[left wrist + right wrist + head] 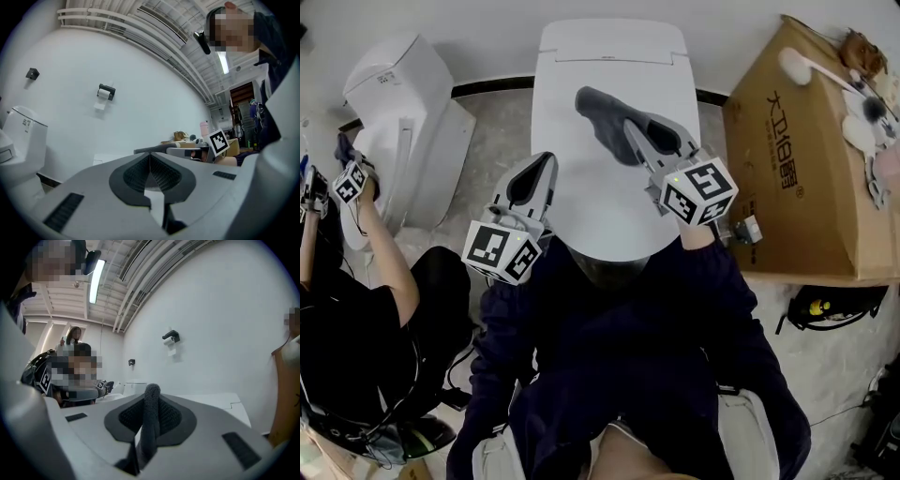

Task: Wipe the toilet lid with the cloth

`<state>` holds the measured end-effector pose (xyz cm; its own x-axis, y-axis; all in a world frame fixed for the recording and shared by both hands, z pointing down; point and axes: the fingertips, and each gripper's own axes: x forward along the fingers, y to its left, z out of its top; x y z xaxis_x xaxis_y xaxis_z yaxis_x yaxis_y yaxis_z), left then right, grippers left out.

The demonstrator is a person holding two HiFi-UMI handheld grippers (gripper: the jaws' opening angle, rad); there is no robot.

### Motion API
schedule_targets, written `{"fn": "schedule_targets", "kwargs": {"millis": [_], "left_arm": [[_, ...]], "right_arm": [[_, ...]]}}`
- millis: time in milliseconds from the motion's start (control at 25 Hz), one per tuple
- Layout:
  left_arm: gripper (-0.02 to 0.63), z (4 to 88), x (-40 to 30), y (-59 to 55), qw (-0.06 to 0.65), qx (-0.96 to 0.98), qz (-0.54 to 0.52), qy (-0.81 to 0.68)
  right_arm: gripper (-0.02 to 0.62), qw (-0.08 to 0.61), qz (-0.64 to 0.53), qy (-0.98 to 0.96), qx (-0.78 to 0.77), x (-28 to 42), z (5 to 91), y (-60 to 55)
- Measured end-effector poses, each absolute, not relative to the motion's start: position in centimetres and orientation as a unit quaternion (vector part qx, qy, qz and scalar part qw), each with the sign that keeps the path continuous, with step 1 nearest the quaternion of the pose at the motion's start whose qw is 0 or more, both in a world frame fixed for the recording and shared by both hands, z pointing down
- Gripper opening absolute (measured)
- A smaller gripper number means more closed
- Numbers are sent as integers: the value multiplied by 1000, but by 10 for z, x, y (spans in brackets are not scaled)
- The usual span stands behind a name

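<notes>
The white toilet lid [609, 206] lies closed in front of me. A dark grey cloth [602, 114] trails over its far half, pinched at one end by my right gripper [642, 136]; in the right gripper view the cloth [151, 420] stands as a thick roll between the jaws. My left gripper [546, 161] hovers at the lid's left edge, jaws together with nothing between them [150, 157]. From the left gripper view the right gripper's marker cube [217, 142] shows across the lid.
A brown cardboard box [797, 178] with small items on top stands right of the toilet. A second white toilet [398, 103] stands at the left, where another person [356, 309] in black holds a marker-cube gripper [349, 181]. A black-and-yellow object [825, 305] lies on the floor.
</notes>
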<state>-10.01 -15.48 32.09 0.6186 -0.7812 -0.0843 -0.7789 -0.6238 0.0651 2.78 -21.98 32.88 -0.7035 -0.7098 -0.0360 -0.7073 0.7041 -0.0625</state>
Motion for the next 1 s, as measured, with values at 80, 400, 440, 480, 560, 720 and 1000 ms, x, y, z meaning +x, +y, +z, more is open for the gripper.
{"fn": "schedule_targets", "kwargs": {"millis": [80, 400, 440, 480, 560, 720, 1000], "left_arm": [[15, 321, -100, -155, 13, 899, -51, -434], [15, 322, -99, -155, 14, 899, -48, -434], [16, 322, -99, -155, 14, 899, -48, -435], [15, 322, -99, -155, 14, 899, -48, -435], [15, 322, -99, -156, 14, 899, -49, -435], [15, 321, -98, -155, 12, 900, -50, -434], [15, 321, -99, -155, 12, 899, -48, -435]], "right_arm": [[58, 31, -23, 922, -384, 28, 329, -220], [58, 31, -16, 920, -390, 26, 329, -221], [58, 31, -15, 920, -390, 26, 330, -221], [58, 30, -14, 920, -391, 26, 330, -220], [58, 29, -11, 920, -391, 26, 330, -220], [58, 27, -9, 920, -392, 26, 331, -219], [58, 26, -8, 918, -397, 26, 333, -219]]}}
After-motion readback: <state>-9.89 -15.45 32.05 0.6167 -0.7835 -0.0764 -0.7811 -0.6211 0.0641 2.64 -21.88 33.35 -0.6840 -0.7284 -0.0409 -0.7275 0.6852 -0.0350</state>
